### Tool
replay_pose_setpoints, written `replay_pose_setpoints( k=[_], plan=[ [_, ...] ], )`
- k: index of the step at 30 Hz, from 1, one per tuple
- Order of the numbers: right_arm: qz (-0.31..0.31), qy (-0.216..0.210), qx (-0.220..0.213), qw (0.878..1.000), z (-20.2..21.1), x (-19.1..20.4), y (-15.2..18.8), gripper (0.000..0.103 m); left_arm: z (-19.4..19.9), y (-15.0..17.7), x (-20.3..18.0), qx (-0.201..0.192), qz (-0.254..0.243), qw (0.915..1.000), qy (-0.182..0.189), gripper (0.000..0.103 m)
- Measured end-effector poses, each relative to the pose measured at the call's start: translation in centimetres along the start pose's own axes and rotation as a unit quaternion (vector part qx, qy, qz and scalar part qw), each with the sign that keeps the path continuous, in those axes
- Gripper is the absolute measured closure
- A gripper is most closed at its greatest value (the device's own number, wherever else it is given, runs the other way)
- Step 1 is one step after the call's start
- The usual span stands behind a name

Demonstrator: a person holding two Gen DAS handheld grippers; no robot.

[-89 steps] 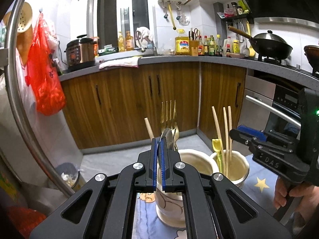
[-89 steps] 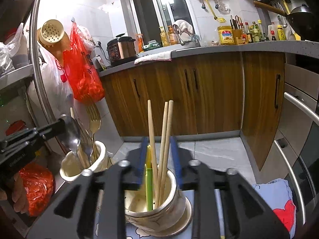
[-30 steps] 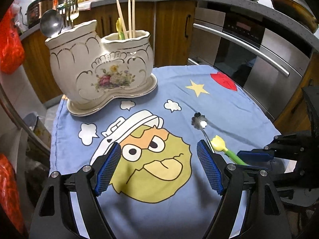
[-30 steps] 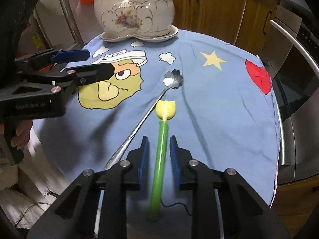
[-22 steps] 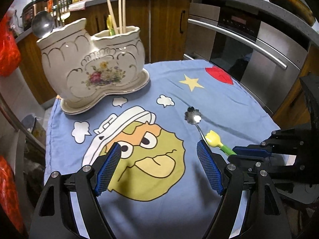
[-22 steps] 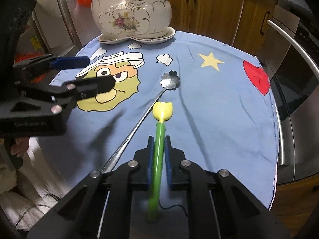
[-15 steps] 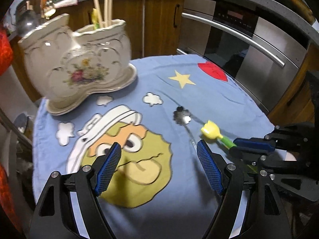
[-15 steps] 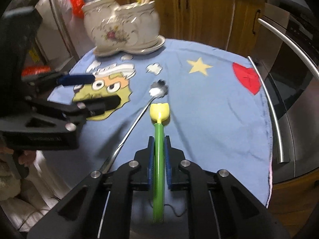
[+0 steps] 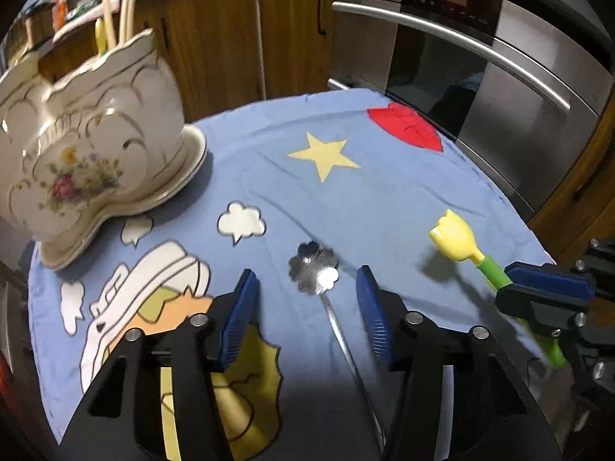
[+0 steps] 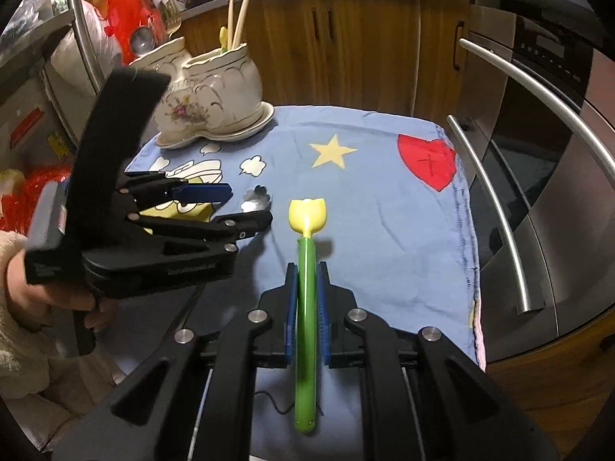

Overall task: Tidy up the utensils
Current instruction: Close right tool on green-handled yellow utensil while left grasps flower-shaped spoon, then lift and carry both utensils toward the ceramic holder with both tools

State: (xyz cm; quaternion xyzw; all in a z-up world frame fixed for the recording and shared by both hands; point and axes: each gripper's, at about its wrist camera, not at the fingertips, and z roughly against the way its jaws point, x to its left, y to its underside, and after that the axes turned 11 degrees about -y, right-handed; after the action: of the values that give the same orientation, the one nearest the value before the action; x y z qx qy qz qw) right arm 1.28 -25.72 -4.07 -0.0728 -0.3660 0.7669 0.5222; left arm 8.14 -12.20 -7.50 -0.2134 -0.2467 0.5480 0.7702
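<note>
Right wrist: right hand-held gripper (image 10: 306, 303) clamps green spoon (image 10: 306, 307); left wrist: left hand-held gripper (image 9: 303, 307), closing, straddles metal spoon (image 9: 314, 273) untouched.

The cream double-bowled ceramic utensil holder (image 10: 209, 88) stands at the far left of the blue cartoon-printed cloth (image 10: 384, 207); wooden chopsticks (image 10: 236, 19) stand in its right bowl. The flower-bowled steel spoon (image 9: 315, 272) lies on the cloth nearer the camera, right of the holder.

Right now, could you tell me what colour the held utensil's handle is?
Green handle, yellow tip; clearest in the right wrist view.
</note>
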Motion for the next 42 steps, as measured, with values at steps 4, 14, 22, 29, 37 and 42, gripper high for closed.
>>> replay_pose_setpoints(
  k=[4, 14, 22, 29, 37, 42],
  plan=[
    [-0.002, -0.003, -0.006, 1.0, 0.0, -0.3, -0.1, 0.093, -0.2, -0.2, -0.4, -0.012, -0.013, 0.9998, -0.004, 0.069],
    [-0.003, -0.008, -0.017, 1.0, 0.0, 0.0, -0.1, 0.093, 1.8, -0.1, 1.3, -0.038, 0.006, 0.999, 0.023, 0.075],
    [0.005, -0.018, -0.037, 0.999, 0.1, 1.0, -1.1, 0.093, 5.6, 0.2, 4.4, -0.076, 0.036, 0.9962, 0.023, 0.075],
    [0.017, -0.031, -0.058, 0.998, -0.4, 2.9, -3.0, 0.093, 9.0, 0.4, 7.8, -0.106, 0.067, 0.9921, 0.006, 0.075],
    [0.033, -0.053, -0.103, 0.993, -1.2, 5.2, -8.2, 0.093, 13.7, -1.4, 13.0, -0.17, 0.095, 0.9805, -0.031, 0.075],
    [0.036, -0.071, -0.146, 0.986, -1.4, 6.3, -12.4, 0.093, 15.9, -4.3, 16.5, -0.215, 0.111, 0.9682, -0.065, 0.075]
  ],
)
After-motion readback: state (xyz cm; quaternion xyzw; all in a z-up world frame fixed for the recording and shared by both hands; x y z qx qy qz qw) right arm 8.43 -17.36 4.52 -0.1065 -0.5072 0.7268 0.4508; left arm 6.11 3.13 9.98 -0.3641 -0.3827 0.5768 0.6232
